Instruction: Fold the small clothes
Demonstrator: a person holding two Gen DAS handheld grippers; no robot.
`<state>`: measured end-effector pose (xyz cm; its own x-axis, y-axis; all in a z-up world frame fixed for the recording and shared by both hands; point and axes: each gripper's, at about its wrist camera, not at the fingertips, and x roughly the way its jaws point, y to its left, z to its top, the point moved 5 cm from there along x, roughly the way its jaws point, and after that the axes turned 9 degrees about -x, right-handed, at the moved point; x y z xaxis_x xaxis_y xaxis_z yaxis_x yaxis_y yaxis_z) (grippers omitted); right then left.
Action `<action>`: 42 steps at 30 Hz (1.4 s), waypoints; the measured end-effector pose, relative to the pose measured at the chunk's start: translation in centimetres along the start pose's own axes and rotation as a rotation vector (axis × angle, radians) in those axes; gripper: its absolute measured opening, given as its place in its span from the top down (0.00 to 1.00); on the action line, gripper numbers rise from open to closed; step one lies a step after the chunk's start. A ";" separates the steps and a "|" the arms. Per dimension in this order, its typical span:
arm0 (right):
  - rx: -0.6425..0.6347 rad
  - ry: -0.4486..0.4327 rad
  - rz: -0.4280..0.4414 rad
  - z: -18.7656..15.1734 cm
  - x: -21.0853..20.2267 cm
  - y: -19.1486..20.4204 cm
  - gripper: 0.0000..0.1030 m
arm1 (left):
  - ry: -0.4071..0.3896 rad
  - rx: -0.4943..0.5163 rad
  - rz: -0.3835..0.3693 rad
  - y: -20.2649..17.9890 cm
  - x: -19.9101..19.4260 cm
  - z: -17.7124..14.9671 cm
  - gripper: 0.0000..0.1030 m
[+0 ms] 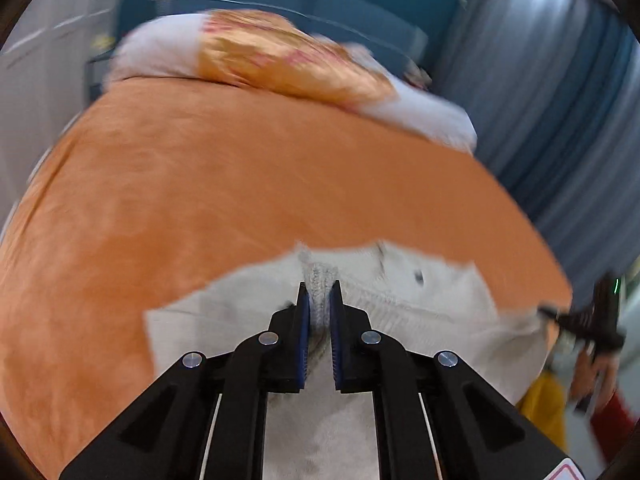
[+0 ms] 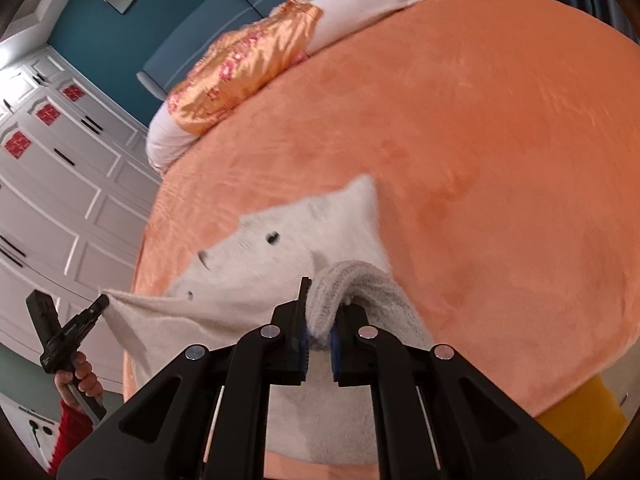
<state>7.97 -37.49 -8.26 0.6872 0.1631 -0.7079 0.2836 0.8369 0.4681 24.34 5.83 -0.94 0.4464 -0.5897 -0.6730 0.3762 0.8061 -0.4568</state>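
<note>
The left tongs (image 1: 319, 296) were clenched on a ribbed knit edge of the cream garment (image 1: 420, 304), the blue pads (image 1: 305, 320) pressing the fabric from both sides. The right tongs (image 2: 320, 312) were likewise clenched on a thick rolled hem of the same garment (image 2: 280, 256), which bulged up over the right-hand pad. In the right wrist view the other tongs (image 2: 86, 314) appeared at the left, pinching a drawn-out corner of the cloth; in the left wrist view the other tongs (image 1: 576, 318) showed at the far right edge, blurred.

The garment lay at the near edge of the bed (image 2: 480, 140), on its orange blanket (image 1: 200, 180), partly lifted — the span between the two grips looked taut, while the rest spread forward onto the blanket. Small dark marks, perhaps buttons (image 2: 273, 237), showed on the upper panel.

The held edge ran left to right between the tongs, so the garment's free body lay ahead of both, toward the pillows (image 2: 248, 64) at the headboard. Neither side seemed nearer to that free part. A fold would probably call for both grips to travel forward together, carrying the held edge over the body while keeping it level; uneven travel would likely skew the crease.
</note>
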 end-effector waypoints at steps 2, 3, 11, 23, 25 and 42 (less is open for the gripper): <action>-0.010 -0.012 0.022 1.7 0.7 0.8 0.93 | -0.027 -0.037 0.047 1.3 -0.3 1.1 0.93; -0.021 -0.017 0.025 2.6 1.2 1.2 0.93 | -0.033 -0.052 0.089 2.2 0.1 1.8 0.93; -0.042 0.102 -0.062 7.9 13.1 1.9 0.90 | 0.050 -0.250 0.328 8.0 8.6 2.7 0.93; -0.075 -0.026 -0.129 0.4 1.1 -2.6 0.35 | -0.058 -0.304 0.331 7.9 -0.5 -5.1 0.41; -0.026 0.042 -0.136 -2.4 1.0 -4.6 0.35 | -0.024 -0.359 0.331 8.6 -1.5 -8.3 0.38; 0.081 0.106 -0.047 -6.3 2.5 -2.9 0.86 | 0.069 -0.475 0.356 7.8 -3.7 -14.5 0.91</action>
<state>4.63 -36.24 -14.69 0.5989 0.1826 -0.7797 0.3697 0.8007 0.4715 13.81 15.08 -10.47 0.4188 -0.2878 -0.8613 -0.1982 0.8966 -0.3960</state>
